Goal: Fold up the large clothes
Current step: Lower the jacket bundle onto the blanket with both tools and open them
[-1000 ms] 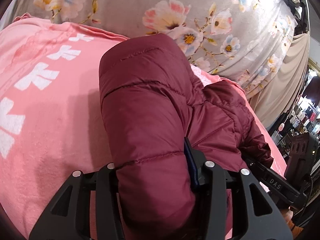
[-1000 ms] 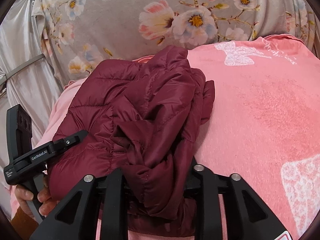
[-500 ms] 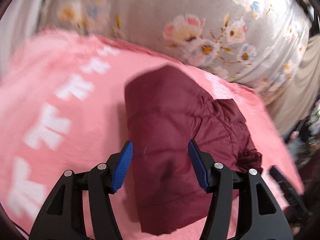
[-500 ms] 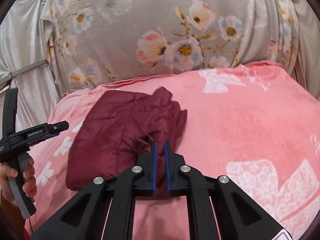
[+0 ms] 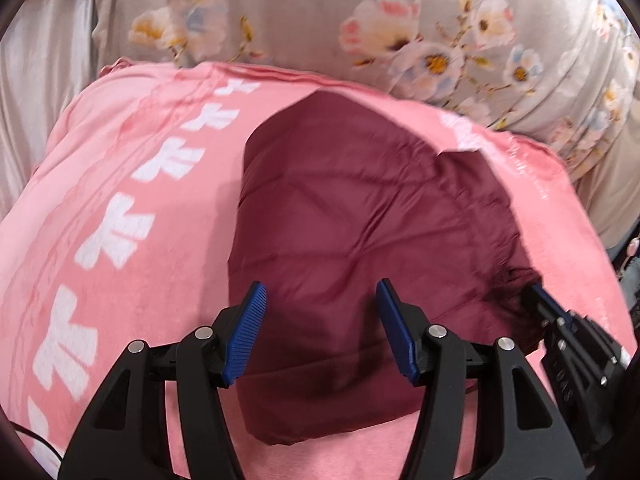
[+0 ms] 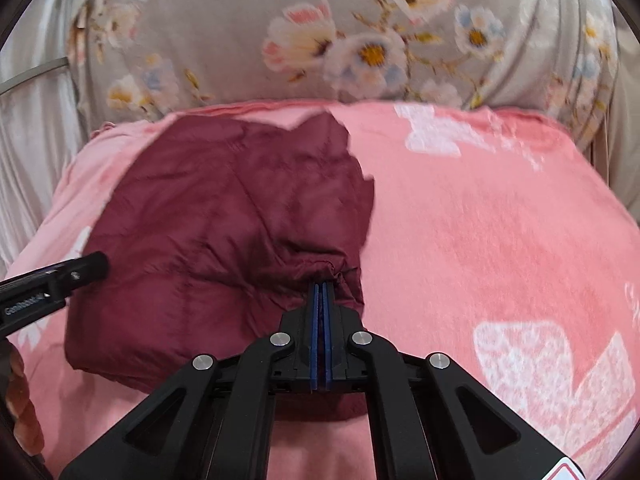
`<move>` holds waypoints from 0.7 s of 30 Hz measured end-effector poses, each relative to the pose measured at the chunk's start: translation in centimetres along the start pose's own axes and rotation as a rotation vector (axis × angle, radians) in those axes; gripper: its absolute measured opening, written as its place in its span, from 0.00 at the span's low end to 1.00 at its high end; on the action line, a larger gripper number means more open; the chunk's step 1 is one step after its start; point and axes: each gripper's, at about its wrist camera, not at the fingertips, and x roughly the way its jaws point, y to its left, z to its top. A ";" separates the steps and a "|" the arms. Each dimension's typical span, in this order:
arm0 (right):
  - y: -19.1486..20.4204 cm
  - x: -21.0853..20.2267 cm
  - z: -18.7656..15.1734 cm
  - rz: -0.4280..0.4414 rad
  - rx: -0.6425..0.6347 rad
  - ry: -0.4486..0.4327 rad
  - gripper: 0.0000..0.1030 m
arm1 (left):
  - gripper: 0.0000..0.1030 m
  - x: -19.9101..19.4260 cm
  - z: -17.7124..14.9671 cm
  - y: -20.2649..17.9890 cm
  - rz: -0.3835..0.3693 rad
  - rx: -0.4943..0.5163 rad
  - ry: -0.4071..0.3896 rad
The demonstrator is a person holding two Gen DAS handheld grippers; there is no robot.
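now the folded maroon jacket [image 5: 352, 240] lies ahead, long axis away from me; my left gripper [image 5: 320, 328] hovers half open and empty, my right gripper [image 6: 320, 312] is closed at its near right corner

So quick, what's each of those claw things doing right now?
Left gripper: open, holding nothing, above the maroon jacket.
Right gripper: shut; tips at the jacket's edge, grip unclear.

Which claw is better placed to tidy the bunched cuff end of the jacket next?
Right, likely. The right claw sits shut at the jacket cuff; whether it pinches fabric is unclear. The left claw hovers open above the jacket's body.
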 end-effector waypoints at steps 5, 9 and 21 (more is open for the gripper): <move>-0.5 1.5 -2.4 0.013 0.013 0.081 0.00 | 0.57 1.3 -1.2 1.1 0.022 -0.011 0.009; 0.0 1.6 -3.3 -0.013 -0.008 0.102 0.00 | 0.62 2.3 -1.8 1.3 0.018 -0.016 0.021; 1.6 -2.9 -3.8 -0.018 -0.031 -0.019 0.00 | 0.65 1.7 -2.7 1.2 0.052 -0.045 0.008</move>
